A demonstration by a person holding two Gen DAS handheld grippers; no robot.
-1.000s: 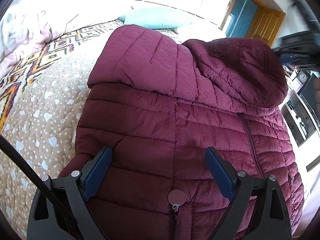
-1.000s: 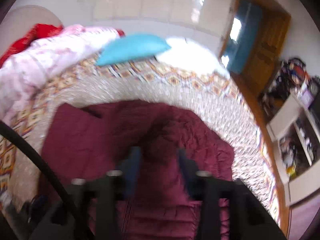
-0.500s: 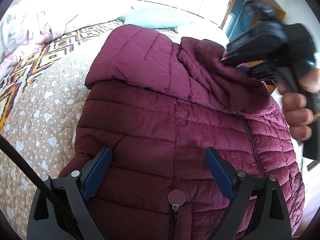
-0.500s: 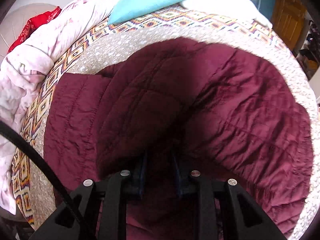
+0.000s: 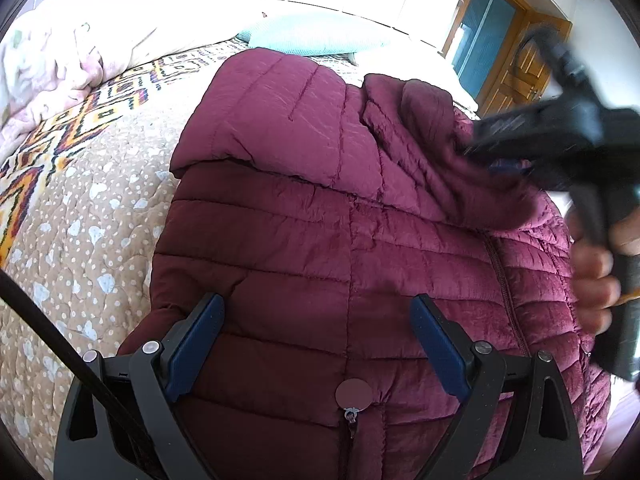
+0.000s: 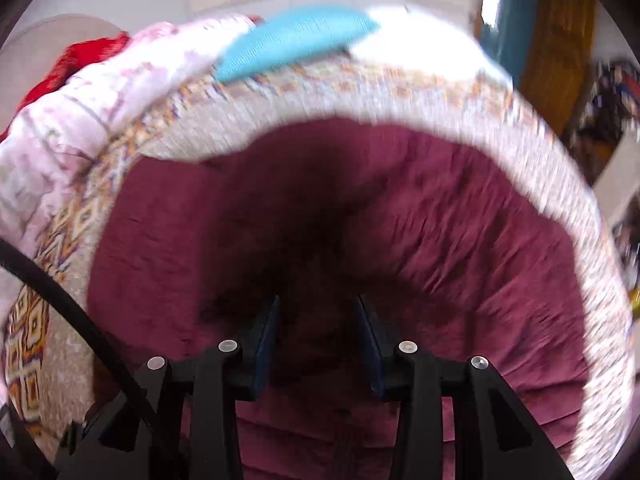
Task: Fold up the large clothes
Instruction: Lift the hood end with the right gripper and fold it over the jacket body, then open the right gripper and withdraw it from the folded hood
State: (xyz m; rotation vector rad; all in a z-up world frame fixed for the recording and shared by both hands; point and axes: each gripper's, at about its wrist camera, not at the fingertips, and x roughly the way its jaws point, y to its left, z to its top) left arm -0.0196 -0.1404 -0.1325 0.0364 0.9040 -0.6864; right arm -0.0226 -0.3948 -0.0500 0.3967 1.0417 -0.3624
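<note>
A maroon quilted puffer jacket lies on the bed, one sleeve folded across its upper part. It also fills the right wrist view. My left gripper is open just above the jacket's lower front, near the round zip pull. My right gripper is over the hood, at the jacket's upper right; its jaws stand partly apart with hood fabric bunched between them, and the view is blurred. In the left wrist view it shows as a blurred black tool in a hand.
The bed has a beige dotted quilt with a patterned band. A pink-white duvet lies at the far left, a turquoise pillow at the head. A wooden door and shelves stand to the right.
The right gripper closed on the hood half a second ago; its jaws now stand wider apart and it has drawn back. The hood is bunched up. The left gripper has not moved.
</note>
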